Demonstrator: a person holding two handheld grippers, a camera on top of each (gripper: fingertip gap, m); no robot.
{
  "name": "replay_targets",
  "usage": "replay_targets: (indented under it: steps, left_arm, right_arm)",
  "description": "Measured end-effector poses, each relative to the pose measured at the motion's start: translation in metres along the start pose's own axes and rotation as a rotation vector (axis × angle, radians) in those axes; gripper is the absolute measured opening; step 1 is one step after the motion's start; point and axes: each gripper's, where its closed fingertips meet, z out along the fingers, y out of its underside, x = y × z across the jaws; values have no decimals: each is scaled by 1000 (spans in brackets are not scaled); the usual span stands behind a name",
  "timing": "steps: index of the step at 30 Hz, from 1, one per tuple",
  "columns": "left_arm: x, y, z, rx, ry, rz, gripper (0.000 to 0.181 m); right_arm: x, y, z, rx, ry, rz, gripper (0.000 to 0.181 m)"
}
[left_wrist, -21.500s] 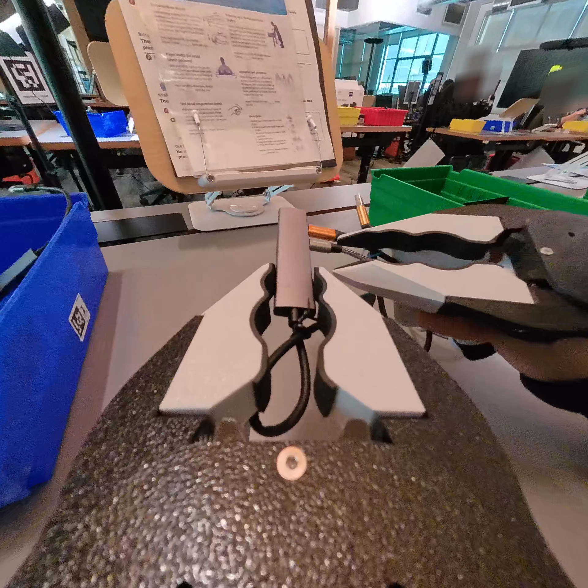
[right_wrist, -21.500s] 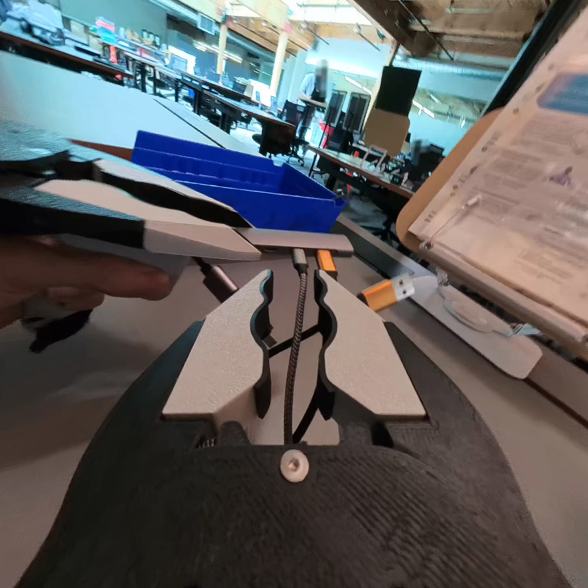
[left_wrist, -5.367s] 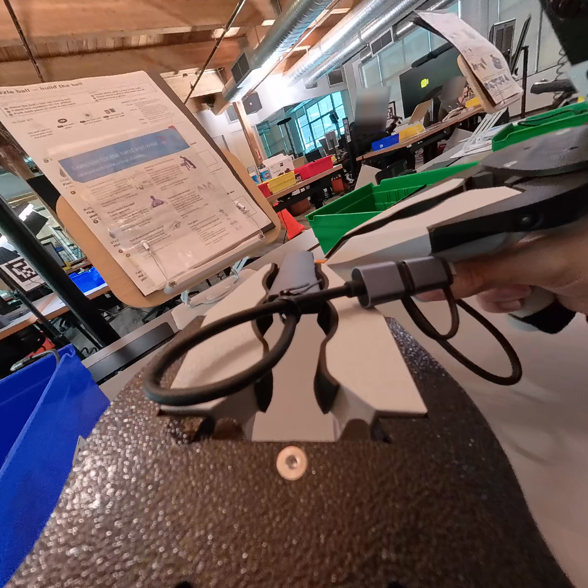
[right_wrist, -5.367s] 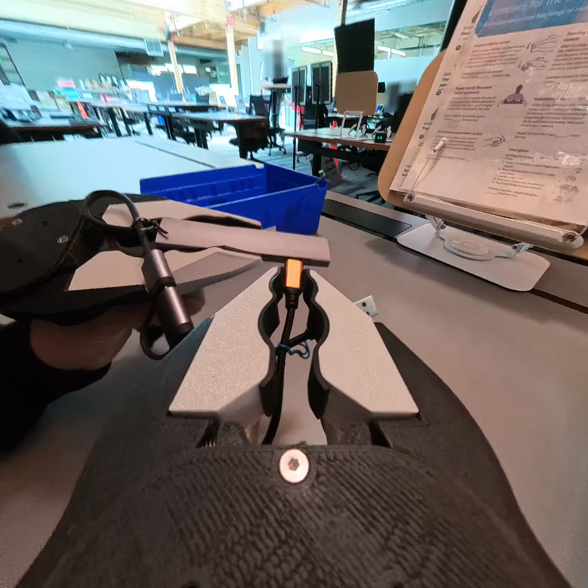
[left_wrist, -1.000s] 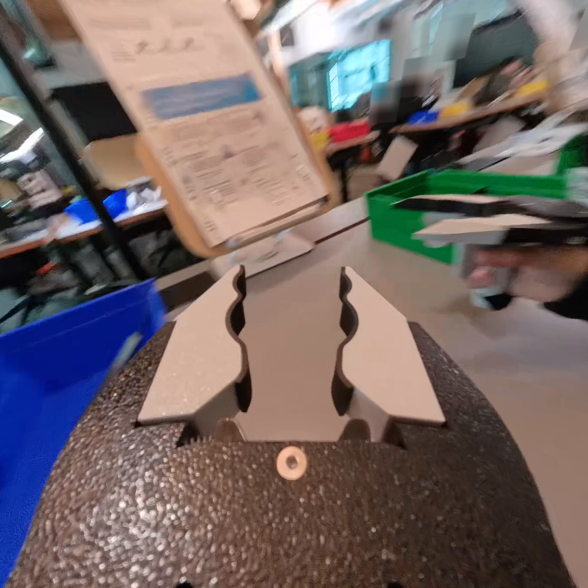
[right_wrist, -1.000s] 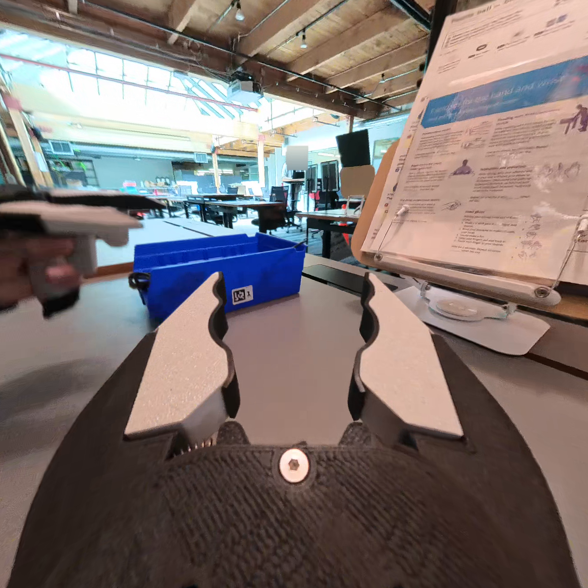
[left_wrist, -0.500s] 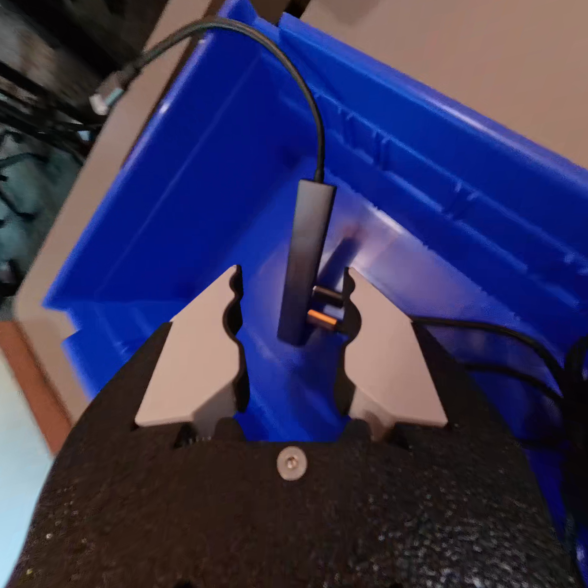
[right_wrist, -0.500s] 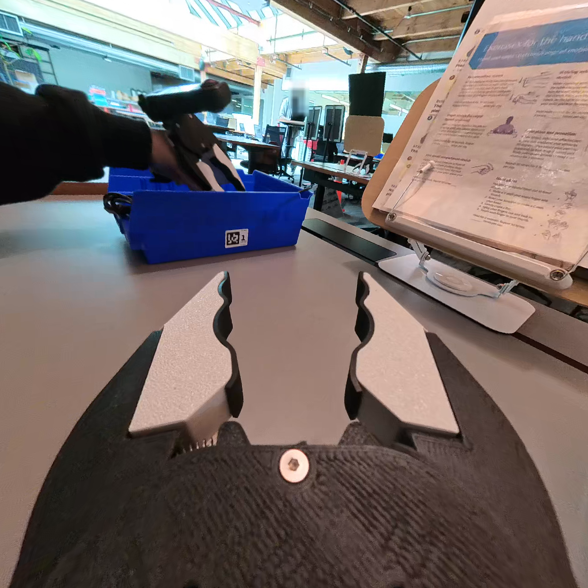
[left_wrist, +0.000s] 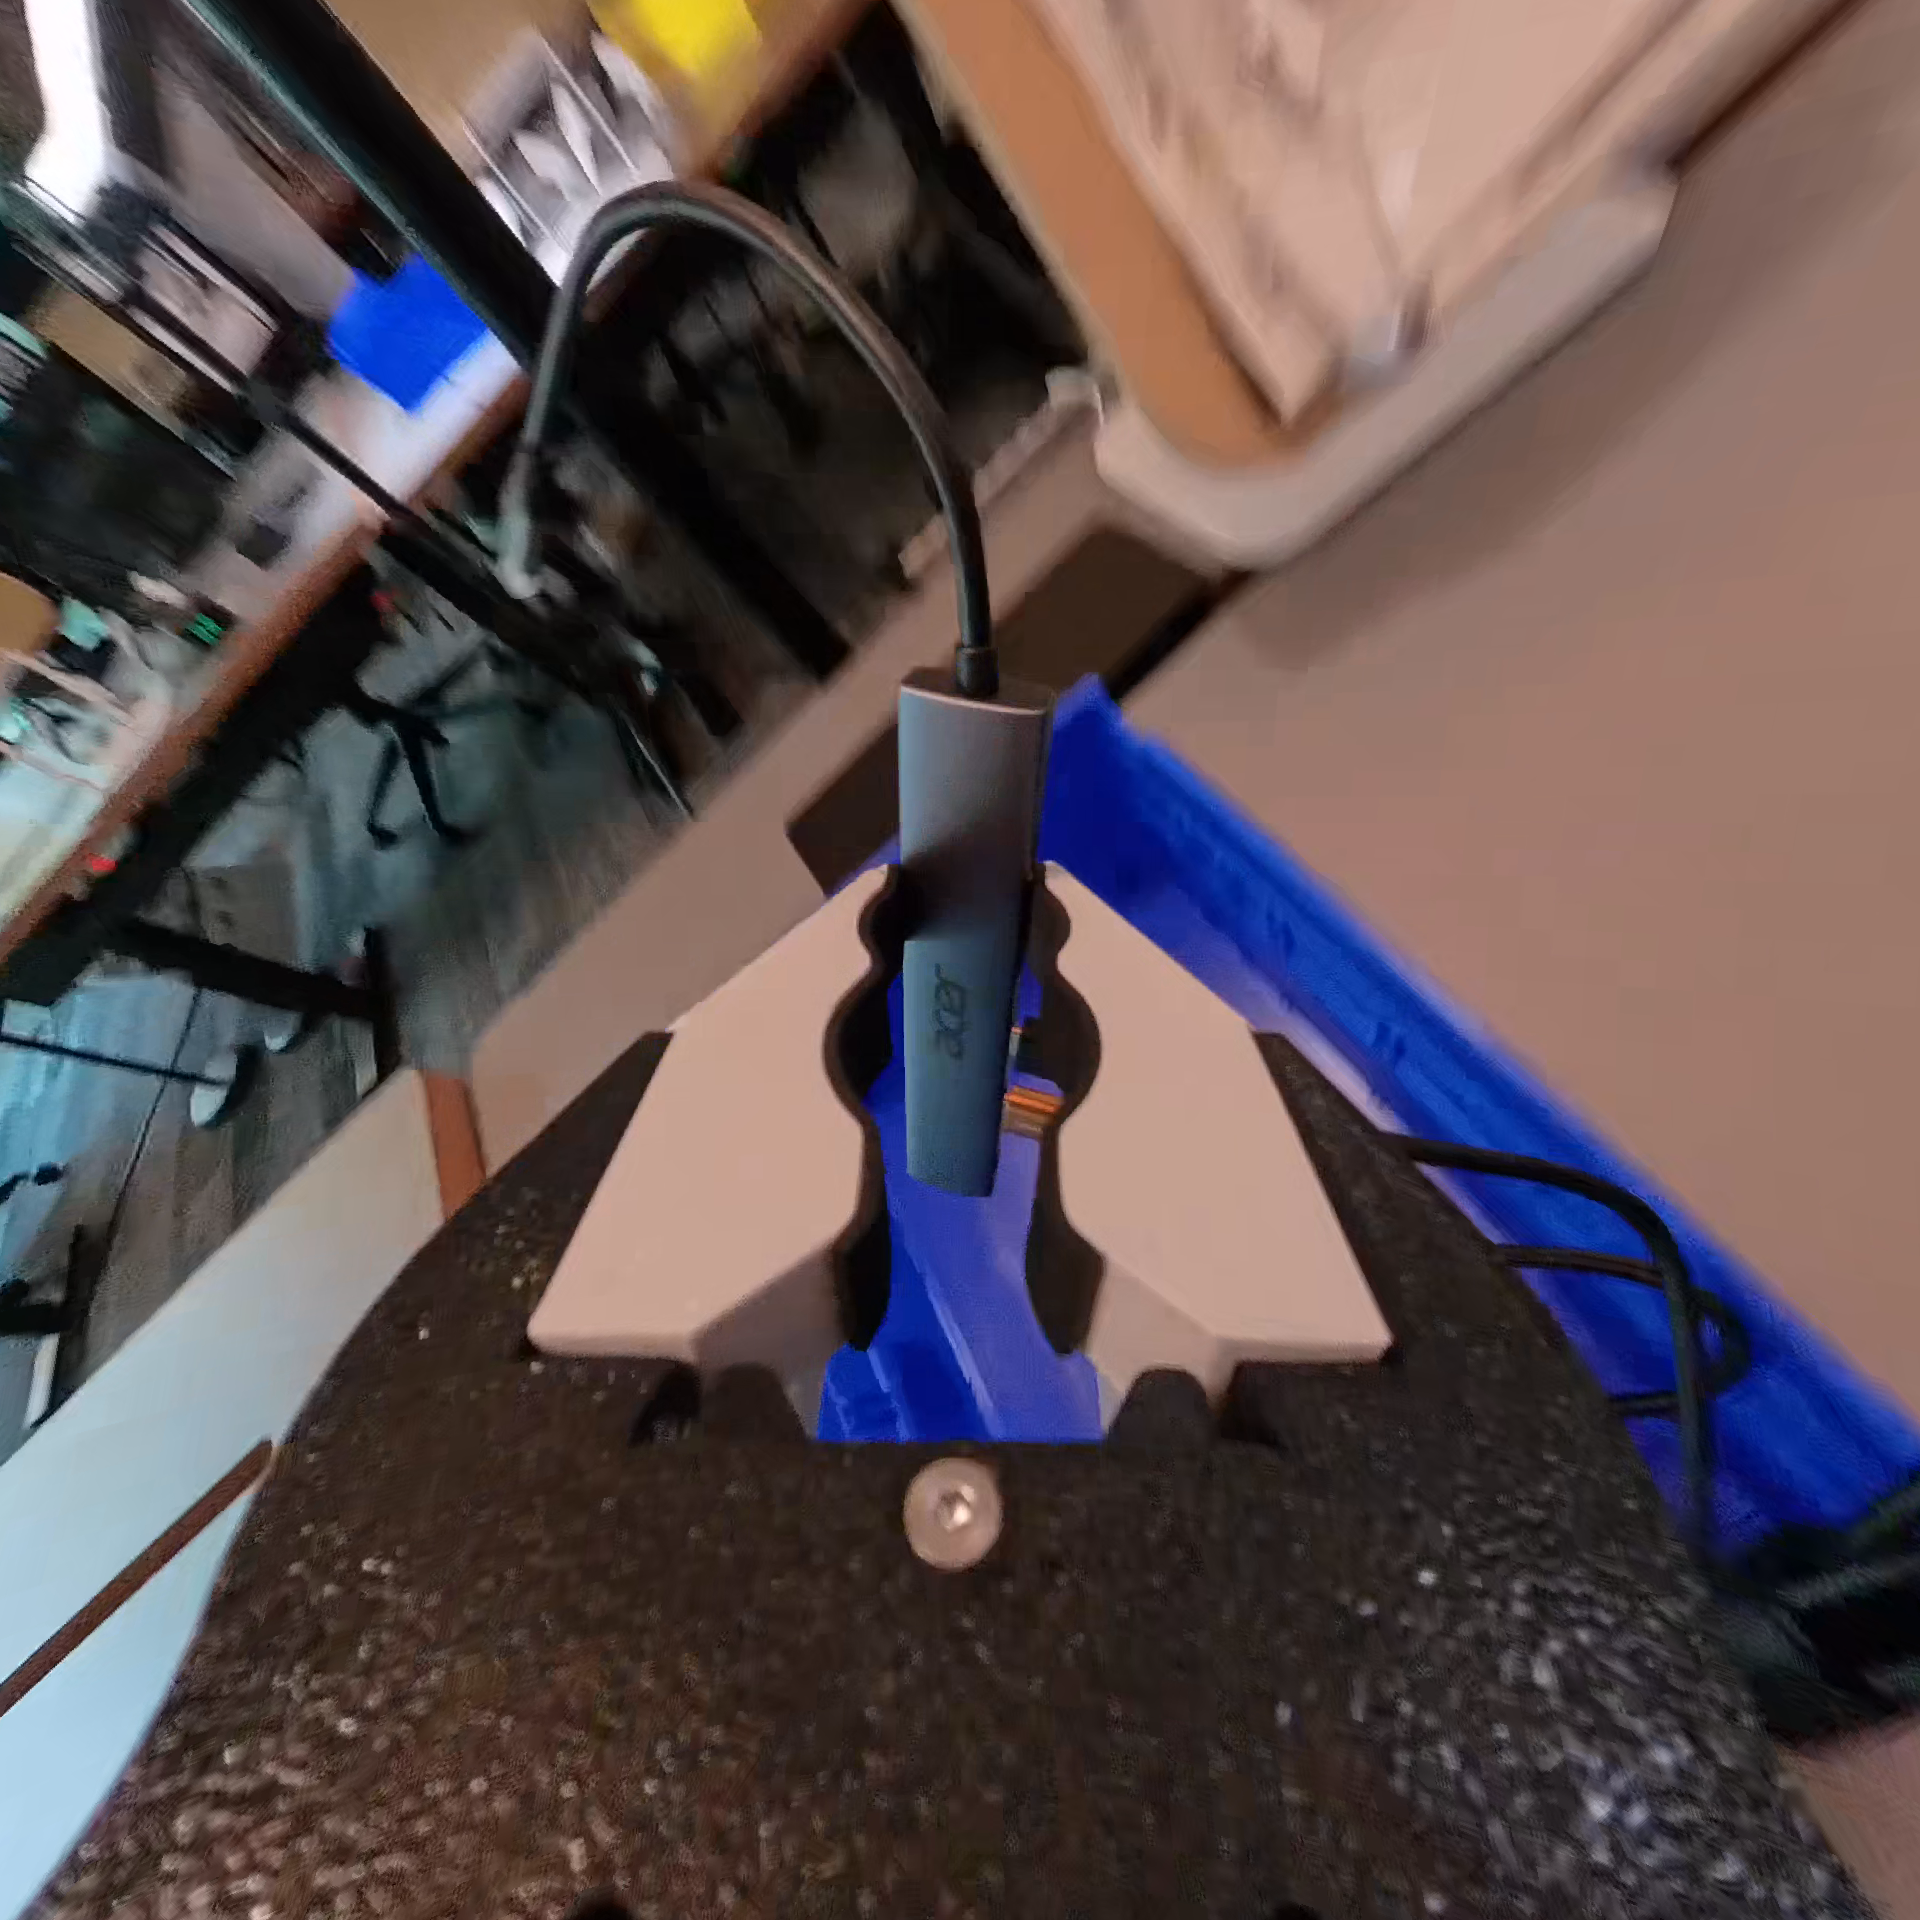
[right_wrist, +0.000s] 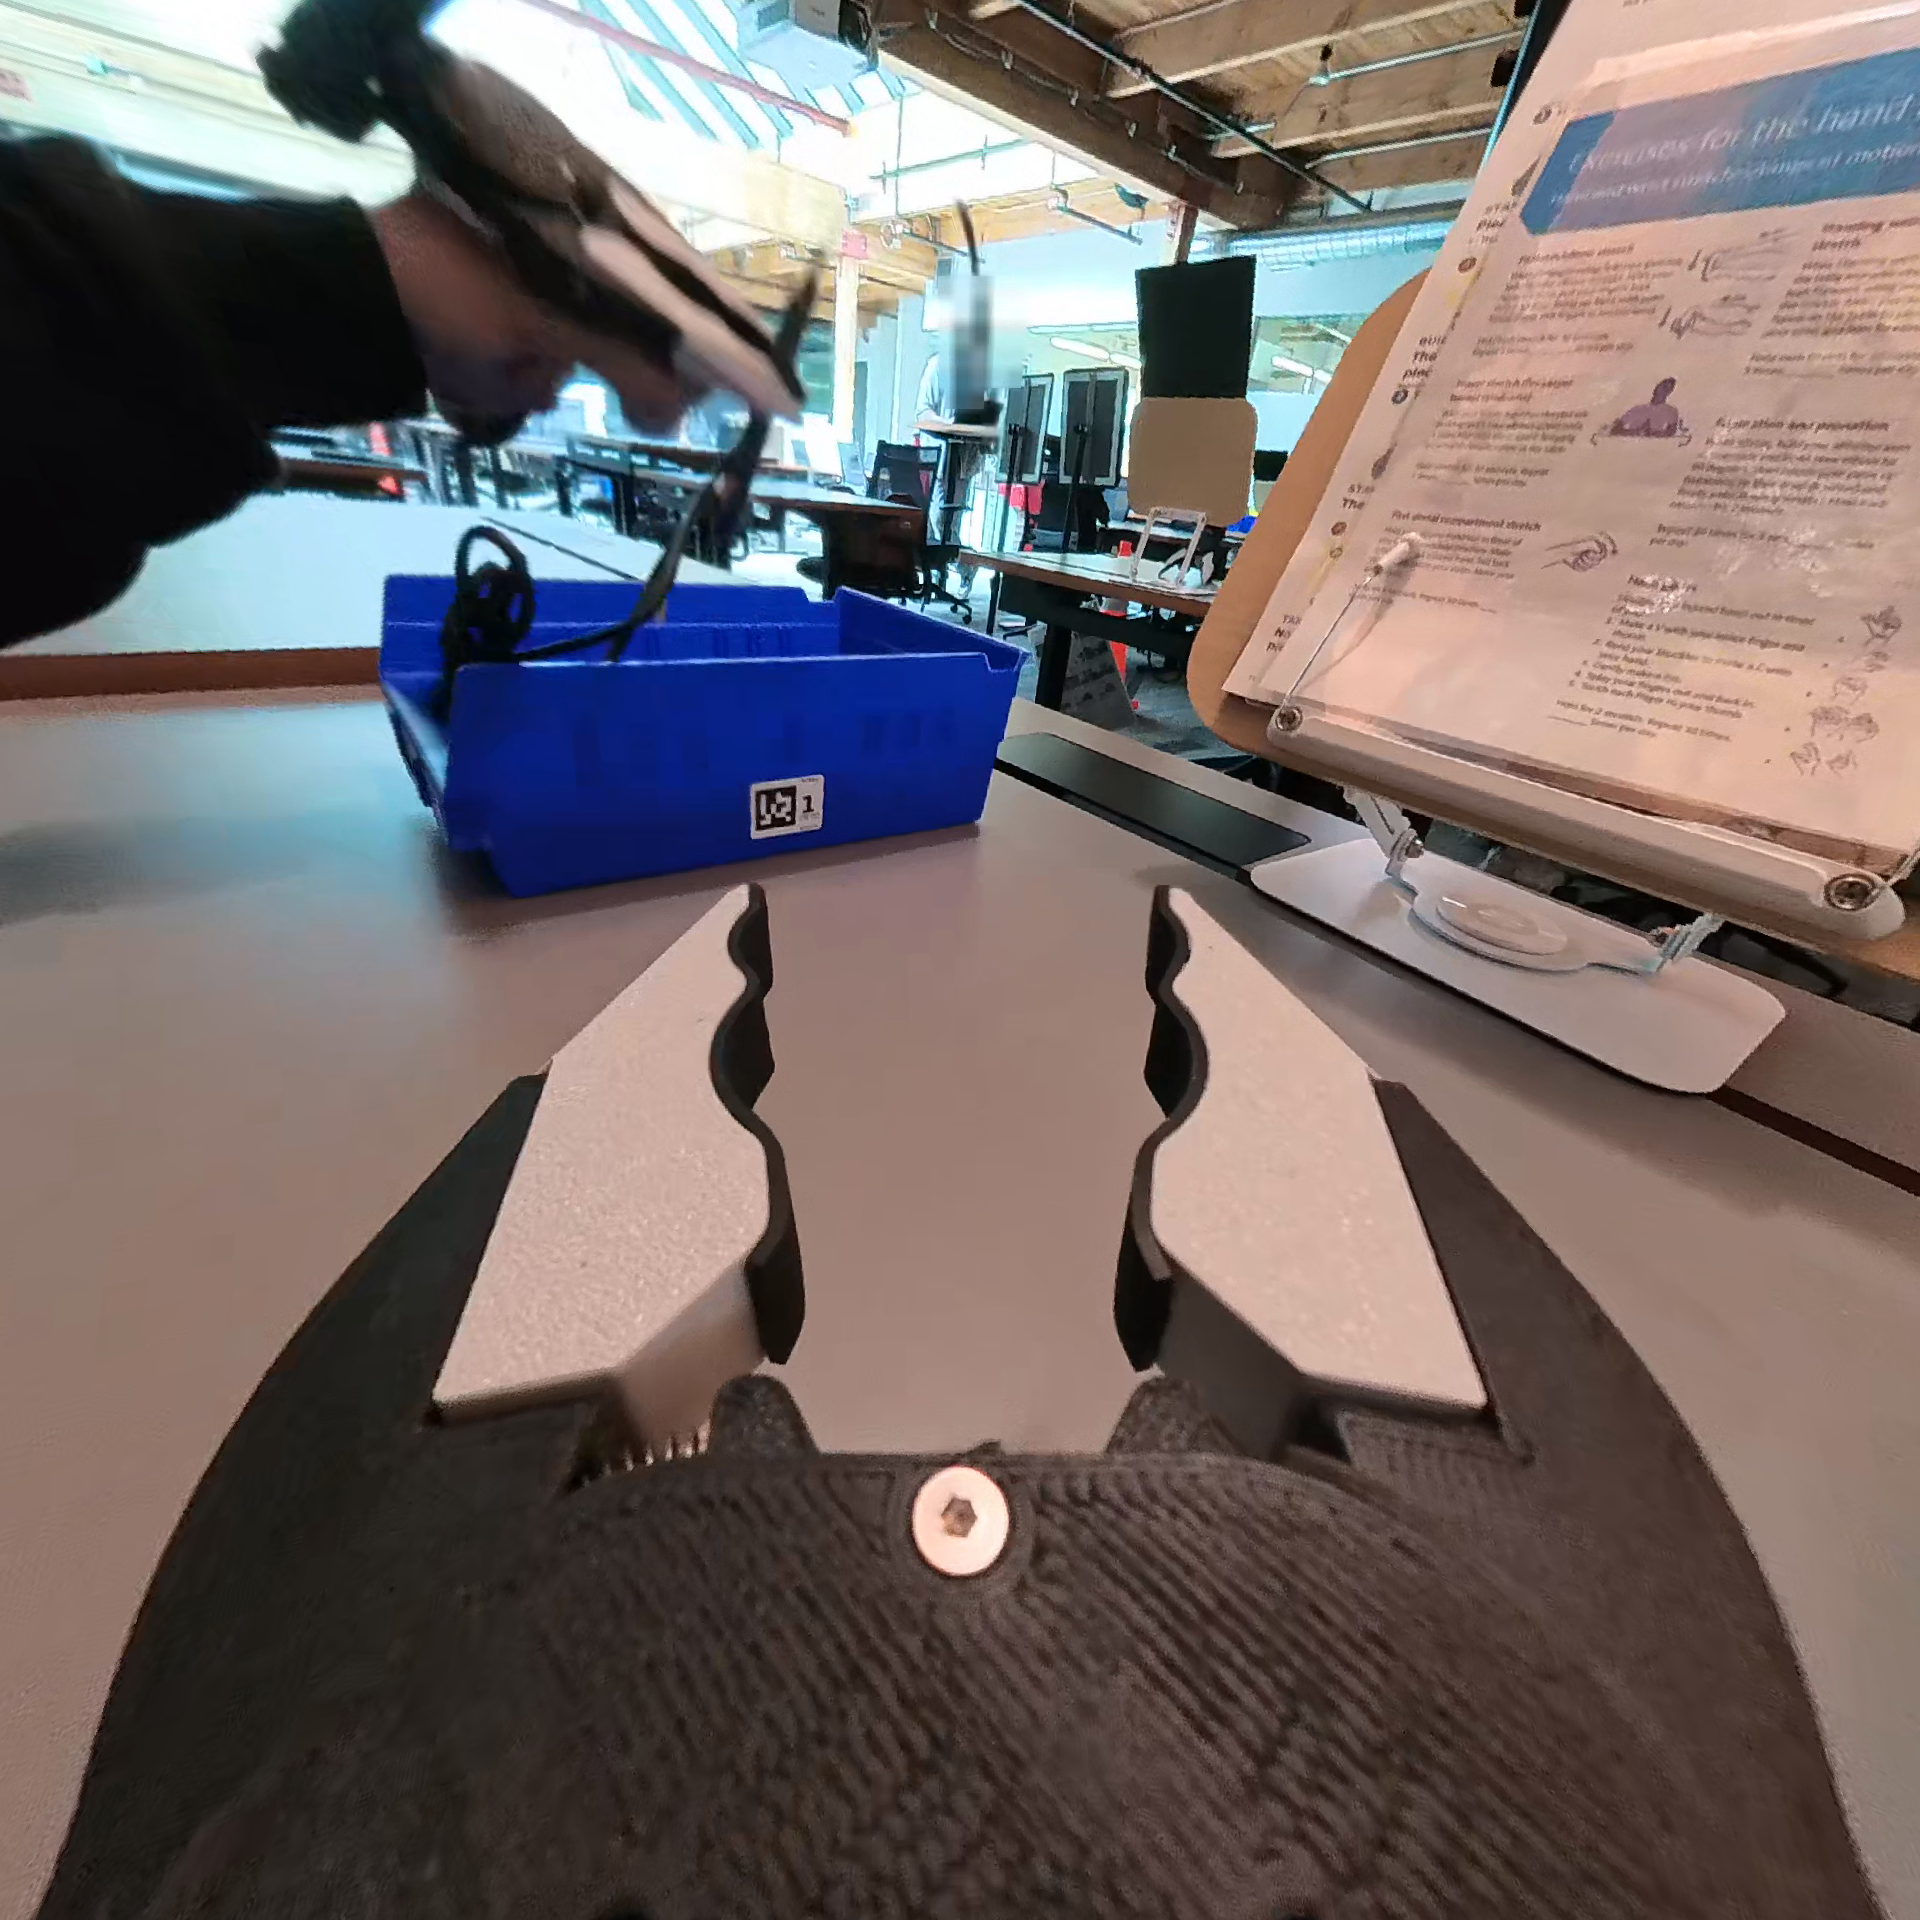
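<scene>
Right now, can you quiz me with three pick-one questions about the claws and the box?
1. Where is the grey hub?
A. flat on the table
B. in the left claw
C. on the paper stand

2. What colour is the bin?
A. green
B. red
C. blue

3. How is the right claw?
A. open and empty
B. shut on a cable
C. shut on the hub

Answers:
1 B, the left claw pinches the hub above the bin.
2 C, its walls are bright blue.
3 A, there is a wide gap with only bare table showing through.
</scene>
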Motion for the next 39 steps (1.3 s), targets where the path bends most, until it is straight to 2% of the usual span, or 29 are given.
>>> replay_targets:
  steps: [1, 4, 7, 10, 12, 15, 18, 22, 23, 25, 26, 29, 32, 34, 36, 39]
  left_arm:
    - [-5, -23, -20, 88, -19, -30, 20]
    - [-2, -86, -80, 342, -17, -98, 21]
    - [25, -132, -123, 543, 58, -178, 21]
    - [72, -161, -147, 701, 250, -306, 21]
    - [111, -169, -146, 760, 418, -448, 21]
    - [178, -164, -128, 773, 696, -705, 21]
    - [229, -152, -105, 779, 851, -897, 21]
    - [269, -141, -90, 806, 993, -1053, 21]
    - [274, -141, -89, 820, 1021, -1082, 21]
    - [275, -140, -89, 832, 1073, -1130, 21]
    - [275, -139, -88, 828, 1078, -1136, 21]
    - [277, -134, -85, 786, 1062, -1079, 21]
    - [283, -124, -89, 724, 1127, -996, 21]
    - [287, -110, -89, 662, 1117, -921, 37]
    - [289, -89, -88, 561, 1072, -812, 52]
    - [275, -65, -100, 500, 938, -578, 55]
  right_arm:
    - [0, -2, 0, 8, 1, 3, 71]
    - [-2, -6, 2, 25, -1, 19, 70]
    - [-6, -12, 4, 53, -9, 22, 70]
    - [-7, -22, 3, 101, 17, -24, 73]
    - [-6, -31, 1, 140, 66, -86, 76]
    - [-16, -46, -5, 218, 95, -240, 81]
    - [-30, -58, -13, 286, 110, -401, 75]
    - [-37, -57, -21, 290, 112, -505, 49]
    - [-39, -57, -23, 296, 112, -548, 41]
    - [-45, -59, -25, 291, 124, -643, 11]
    - [-43, -59, -24, 274, 148, -669, 10]
    - [-38, -54, -21, 197, 163, -720, 7]
    - [-39, -54, -27, 163, 121, -805, 7]
    - [-33, -57, -35, 165, 142, -874, 8]
    - [-27, -57, -42, 154, 152, -943, 7]
    - [-17, -46, -47, 110, 136, -1038, 7]
